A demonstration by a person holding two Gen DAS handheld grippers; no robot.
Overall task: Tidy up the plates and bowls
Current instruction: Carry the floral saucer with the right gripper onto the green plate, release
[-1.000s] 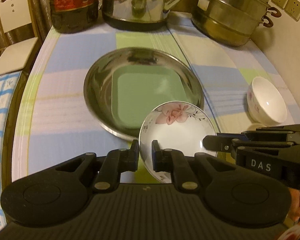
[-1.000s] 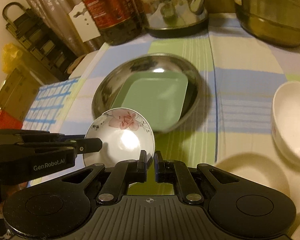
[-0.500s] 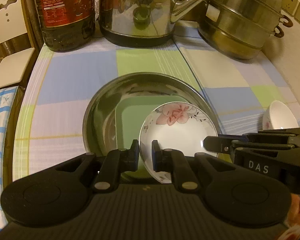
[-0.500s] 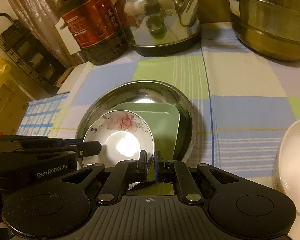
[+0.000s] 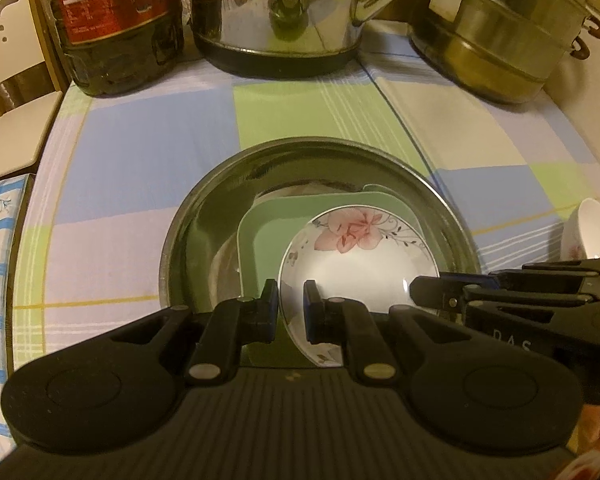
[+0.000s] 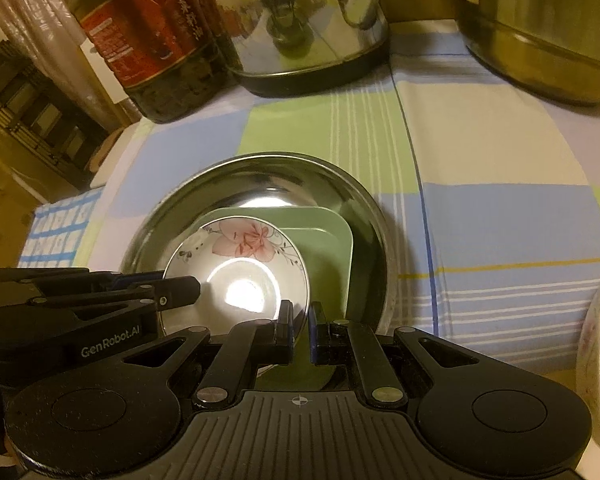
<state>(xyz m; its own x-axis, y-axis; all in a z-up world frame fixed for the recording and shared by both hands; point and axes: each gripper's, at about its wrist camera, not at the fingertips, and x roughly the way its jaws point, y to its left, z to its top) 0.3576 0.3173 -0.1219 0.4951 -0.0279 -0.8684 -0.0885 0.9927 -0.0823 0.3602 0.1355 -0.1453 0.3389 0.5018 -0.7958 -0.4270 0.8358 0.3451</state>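
A white flowered dish (image 5: 358, 264) is held by both grippers over the green square plate (image 5: 264, 236), which lies in the round steel pan (image 5: 204, 216). My left gripper (image 5: 291, 300) is shut on the dish's left rim. My right gripper (image 6: 300, 322) is shut on its right rim; it also shows in the left wrist view (image 5: 428, 294). In the right wrist view the dish (image 6: 240, 276) sits over the green plate (image 6: 328, 256) inside the pan (image 6: 284, 176). A white bowl (image 5: 592, 232) stands at the right.
A dark oil bottle (image 5: 112, 20), a steel kettle (image 5: 284, 12) and a steel steamer pot (image 5: 500, 36) stand along the back of the checked tablecloth (image 5: 140, 152). A white chair (image 5: 8, 92) is left of the table. A wall is on the right.
Both grippers carried the flowered dish forward from in front of the pan to over the green plate inside it, and lower. The back objects now look closer.
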